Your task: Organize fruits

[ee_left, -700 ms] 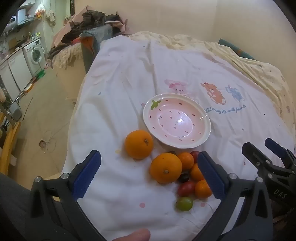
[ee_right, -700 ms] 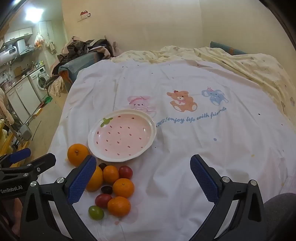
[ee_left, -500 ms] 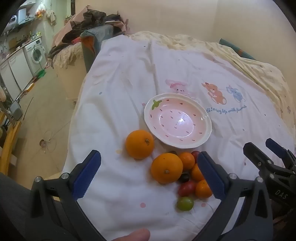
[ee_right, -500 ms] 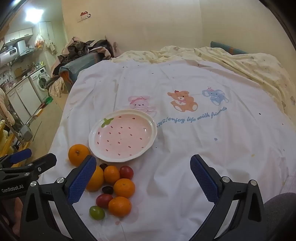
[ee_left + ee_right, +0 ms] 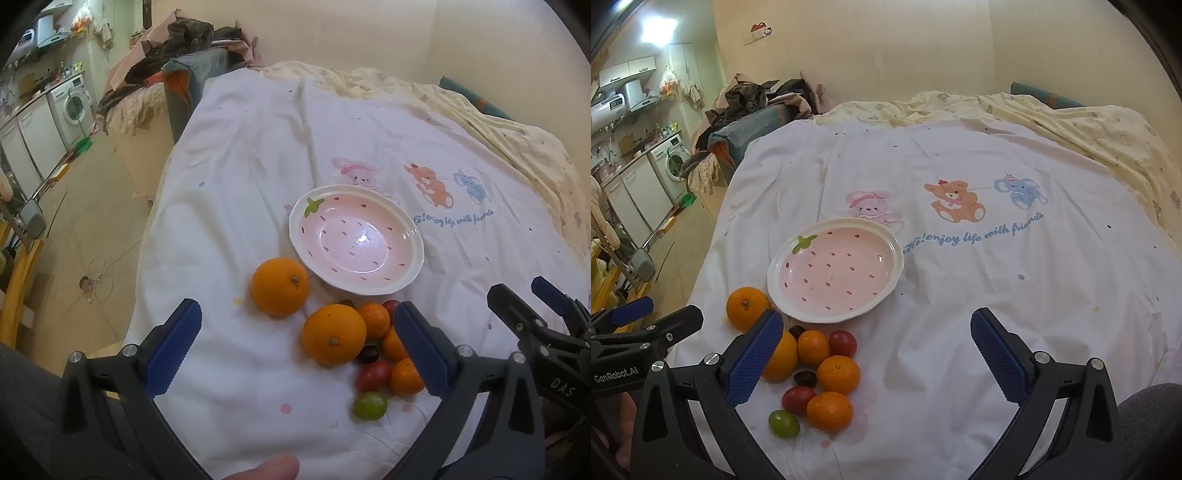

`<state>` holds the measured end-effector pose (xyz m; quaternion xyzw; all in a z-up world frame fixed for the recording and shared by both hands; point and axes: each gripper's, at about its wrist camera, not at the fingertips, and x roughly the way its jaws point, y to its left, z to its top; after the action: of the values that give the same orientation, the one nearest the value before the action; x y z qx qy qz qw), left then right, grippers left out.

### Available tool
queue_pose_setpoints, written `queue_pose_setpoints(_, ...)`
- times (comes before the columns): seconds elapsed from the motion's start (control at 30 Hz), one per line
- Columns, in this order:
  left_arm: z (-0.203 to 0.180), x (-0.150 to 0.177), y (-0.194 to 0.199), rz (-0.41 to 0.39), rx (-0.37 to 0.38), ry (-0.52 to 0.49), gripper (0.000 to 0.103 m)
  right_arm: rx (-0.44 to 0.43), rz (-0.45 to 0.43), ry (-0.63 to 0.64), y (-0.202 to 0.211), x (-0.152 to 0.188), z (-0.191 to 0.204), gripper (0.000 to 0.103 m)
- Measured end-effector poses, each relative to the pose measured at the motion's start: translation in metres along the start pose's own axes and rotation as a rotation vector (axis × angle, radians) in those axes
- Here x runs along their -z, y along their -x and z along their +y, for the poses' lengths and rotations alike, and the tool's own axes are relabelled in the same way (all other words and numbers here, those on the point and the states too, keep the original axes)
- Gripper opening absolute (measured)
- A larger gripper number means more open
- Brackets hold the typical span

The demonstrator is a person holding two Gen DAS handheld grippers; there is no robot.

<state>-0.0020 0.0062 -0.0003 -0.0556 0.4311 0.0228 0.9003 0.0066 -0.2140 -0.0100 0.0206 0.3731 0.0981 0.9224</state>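
A pink strawberry-pattern bowl [image 5: 356,240] stands empty on the white bedsheet; it also shows in the right wrist view [image 5: 835,269]. In front of it lie two big oranges [image 5: 279,286] [image 5: 333,339], several small mandarins [image 5: 838,373], red tomatoes [image 5: 842,343], a dark grape [image 5: 805,378] and a green tomato [image 5: 370,405]. My left gripper [image 5: 297,347] is open and empty, above the near fruit. My right gripper [image 5: 877,354] is open and empty, to the right of the pile; its left finger [image 5: 753,354] hides part of one orange.
The sheet [image 5: 997,177] with cartoon animals covers the bed; a cream quilt [image 5: 1089,122] lies at the back right. The bed's left edge drops to a tiled floor [image 5: 85,221]. Piled clothes [image 5: 177,48] and a washing machine [image 5: 74,107] stand beyond.
Both views have shifted very slightly; the fruit and bowl sit a touch further right in frame. Nothing was grasped or moved.
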Motion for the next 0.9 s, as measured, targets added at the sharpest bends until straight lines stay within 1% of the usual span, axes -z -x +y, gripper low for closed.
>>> queue_pose_setpoints(0.9,0.0047,0.0016,0.0011,0.001,-0.002,0.002,0.103,-0.007,-0.002,0.002,0.0013,0.0003,0.0024,0.103)
